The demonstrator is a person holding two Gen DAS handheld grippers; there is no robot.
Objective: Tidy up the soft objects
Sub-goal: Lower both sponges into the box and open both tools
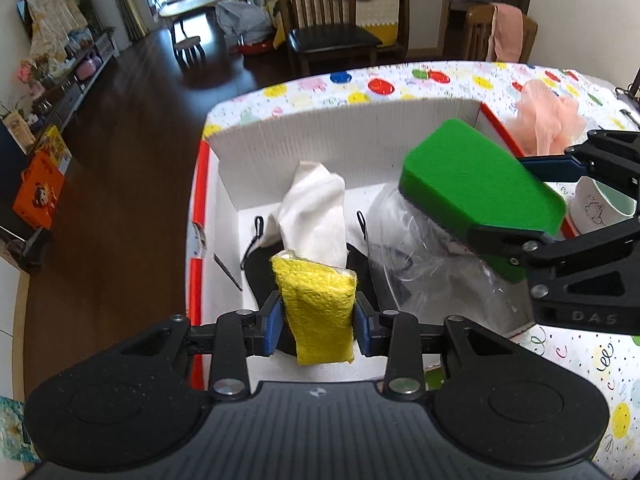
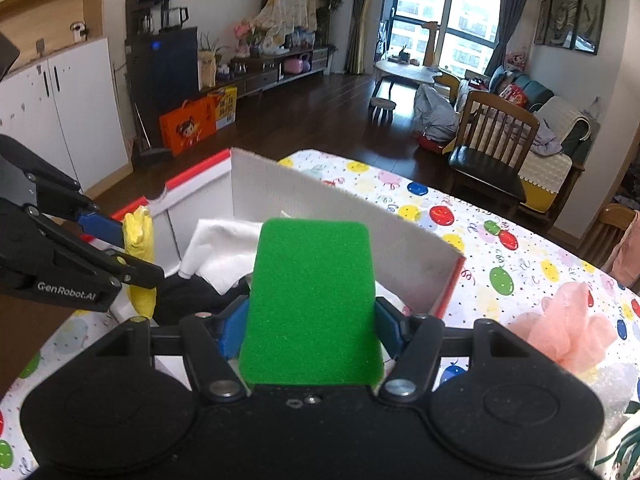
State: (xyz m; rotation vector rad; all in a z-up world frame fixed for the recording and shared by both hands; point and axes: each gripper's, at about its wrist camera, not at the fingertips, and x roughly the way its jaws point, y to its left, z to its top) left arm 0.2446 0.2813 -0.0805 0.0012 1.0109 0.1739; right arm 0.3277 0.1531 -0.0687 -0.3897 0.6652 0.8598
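Observation:
My left gripper (image 1: 319, 320) is shut on a yellow cloth (image 1: 318, 312) and holds it over the near side of a white box with red edges (image 1: 344, 140). My right gripper (image 2: 310, 328) is shut on a green sponge (image 2: 312, 304) and holds it above the box's right part; the sponge also shows in the left wrist view (image 1: 480, 184). Inside the box lie a white cloth (image 1: 316, 208), a black fabric item (image 1: 260, 268) and a clear plastic bag (image 1: 424, 256). The yellow cloth also shows at the left of the right wrist view (image 2: 140, 256).
The box stands on a table with a balloon-print cover (image 2: 480, 240). A pink mesh cloth (image 2: 568, 332) lies on the table right of the box. A white cup (image 1: 600, 204) stands behind the right gripper. Wooden chairs (image 1: 324, 16) stand beyond the table's far edge.

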